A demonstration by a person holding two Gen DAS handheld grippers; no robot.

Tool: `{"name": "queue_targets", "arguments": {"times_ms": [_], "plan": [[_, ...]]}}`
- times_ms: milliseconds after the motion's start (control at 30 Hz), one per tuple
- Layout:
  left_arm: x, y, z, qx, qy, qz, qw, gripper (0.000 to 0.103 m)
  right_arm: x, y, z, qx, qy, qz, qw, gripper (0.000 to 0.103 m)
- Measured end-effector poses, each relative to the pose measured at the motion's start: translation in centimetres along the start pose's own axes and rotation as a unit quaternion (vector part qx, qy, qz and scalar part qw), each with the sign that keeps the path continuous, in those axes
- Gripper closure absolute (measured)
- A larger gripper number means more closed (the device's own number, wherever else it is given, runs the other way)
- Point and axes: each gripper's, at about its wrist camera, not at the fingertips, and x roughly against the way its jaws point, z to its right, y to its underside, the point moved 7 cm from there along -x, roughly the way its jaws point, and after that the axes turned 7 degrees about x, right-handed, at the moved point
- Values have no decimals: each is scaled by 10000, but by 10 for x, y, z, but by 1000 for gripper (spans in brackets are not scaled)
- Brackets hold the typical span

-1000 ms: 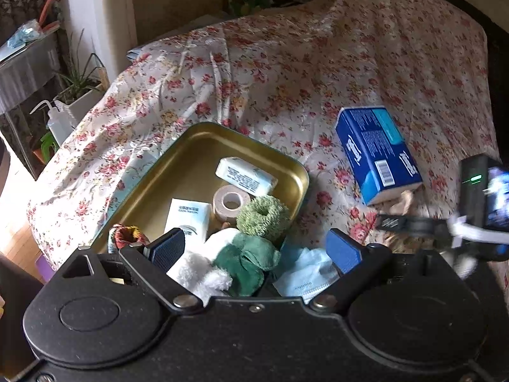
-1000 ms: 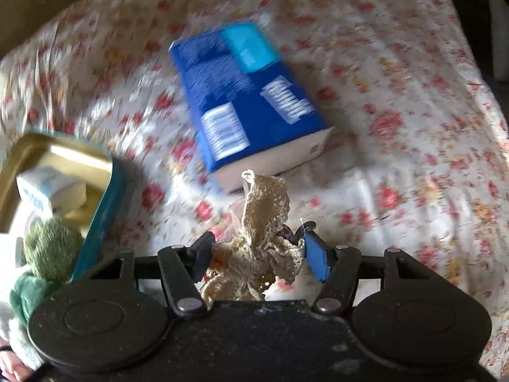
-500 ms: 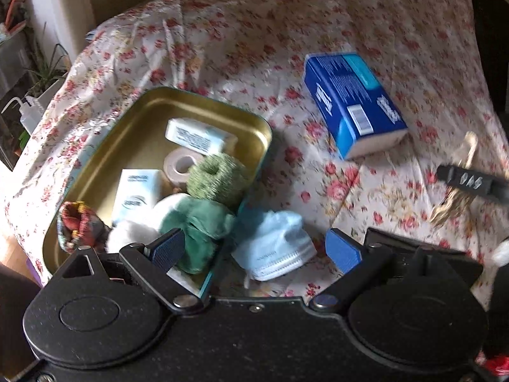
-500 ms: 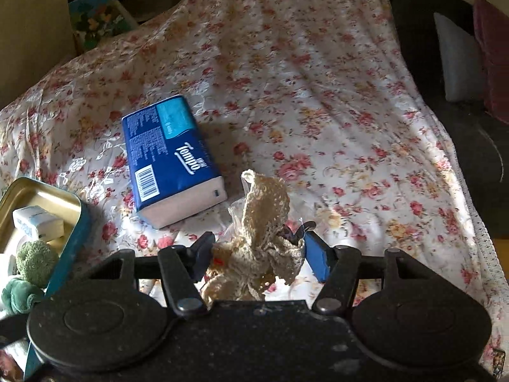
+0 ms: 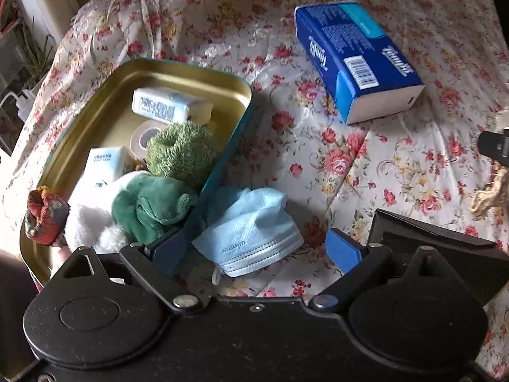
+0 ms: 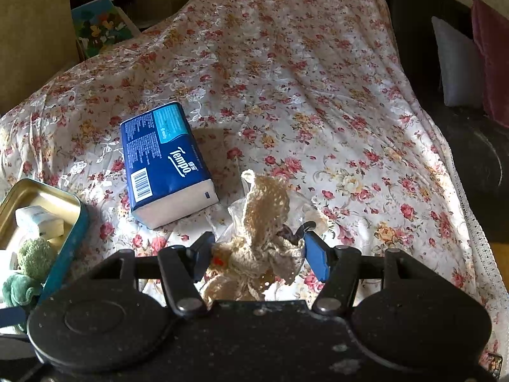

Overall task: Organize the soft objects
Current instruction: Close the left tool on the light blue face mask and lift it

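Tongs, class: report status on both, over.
Right tongs shut on cream lace bundle. Left tongs open, straddling blue face mask beside tin. Tissue pack on bedspread, not blocking.

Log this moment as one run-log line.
left gripper: open over face mask | right gripper: shut on lace cloth | tissue pack: on bedspread | tin tray: part filled

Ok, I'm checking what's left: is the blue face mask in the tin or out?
Out. The face mask lies crumpled on the floral cloth, beside the tin.
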Motion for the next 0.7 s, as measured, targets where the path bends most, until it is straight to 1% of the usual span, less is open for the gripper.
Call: {"name": "queue_targets", "arguments": {"times_ms": [167, 300, 433, 700], "plan": [[-11, 2, -1, 140, -56, -211, 9997, 11, -1, 2, -2, 3, -76, -4, 10000, 42], [-19, 3, -5, 189, -149, -284, 9993, 11, -1, 2, -3, 15, -166, -9, 9999, 42], [-26, 3, -8, 295, -112, -425, 9986, 11, -2, 3, -5, 7, -216, -31, 9998, 42], [-38, 0, -3, 337, -193, -499, 9980, 11, -3, 5, -7, 58, -264, -35, 9996, 42]]}}
